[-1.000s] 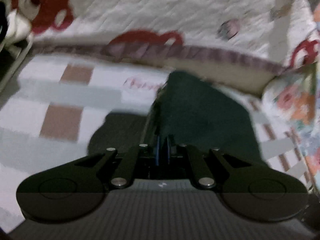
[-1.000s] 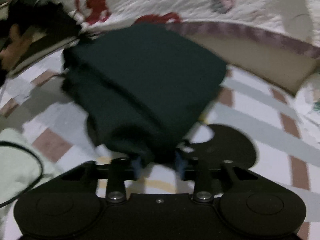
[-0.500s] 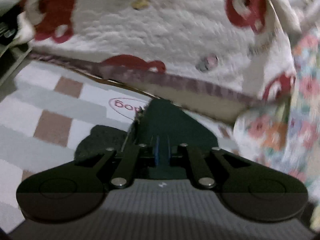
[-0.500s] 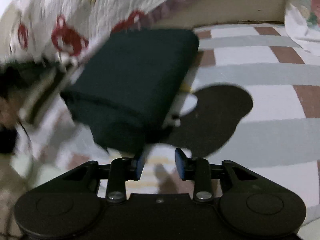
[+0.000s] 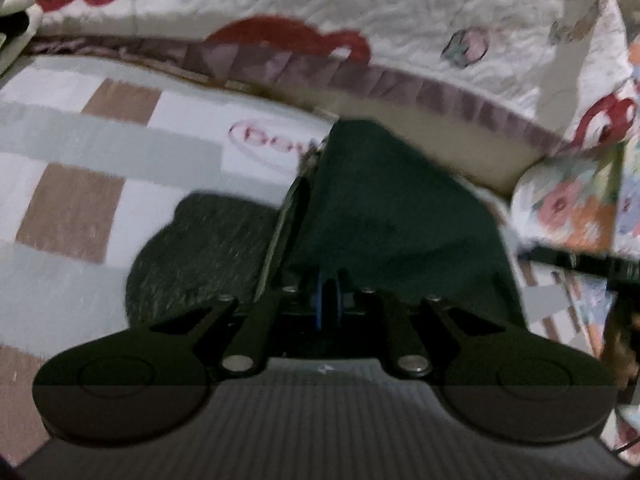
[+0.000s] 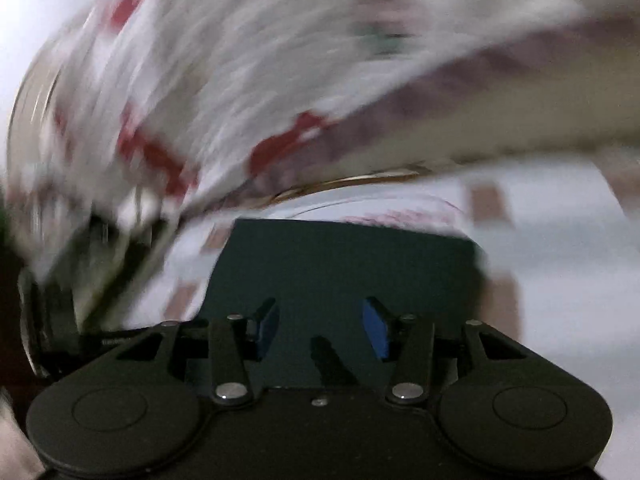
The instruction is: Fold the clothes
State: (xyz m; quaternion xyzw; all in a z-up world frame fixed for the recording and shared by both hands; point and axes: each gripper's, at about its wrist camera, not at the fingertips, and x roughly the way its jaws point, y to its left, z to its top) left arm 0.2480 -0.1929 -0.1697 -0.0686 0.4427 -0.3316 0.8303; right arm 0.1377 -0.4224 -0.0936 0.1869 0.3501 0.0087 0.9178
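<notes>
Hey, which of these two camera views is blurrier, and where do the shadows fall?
Right wrist view: heavy motion smear across the quilt, while the dark green garment stays fairly sharp. Left wrist view: only mild blur, and a dark shadow on the checked mat, left of the garment.

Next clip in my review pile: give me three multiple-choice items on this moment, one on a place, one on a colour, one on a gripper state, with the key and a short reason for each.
1. Where does the folded garment lie?
A. on the checked mat
B. in a basket
C. on a hanger

2. What colour is the garment?
A. red
B. dark green
C. yellow

3. How do the grippers stand?
A. both open
B. both shut
C. left gripper shut on the cloth, right gripper open

Key: 1 A, the white, grey and brown checks show around it in both views. 2 B, it reads dark green in both. 3 C, the left blue pads pinch the garment's edge; the right pads stand apart above it.
</notes>
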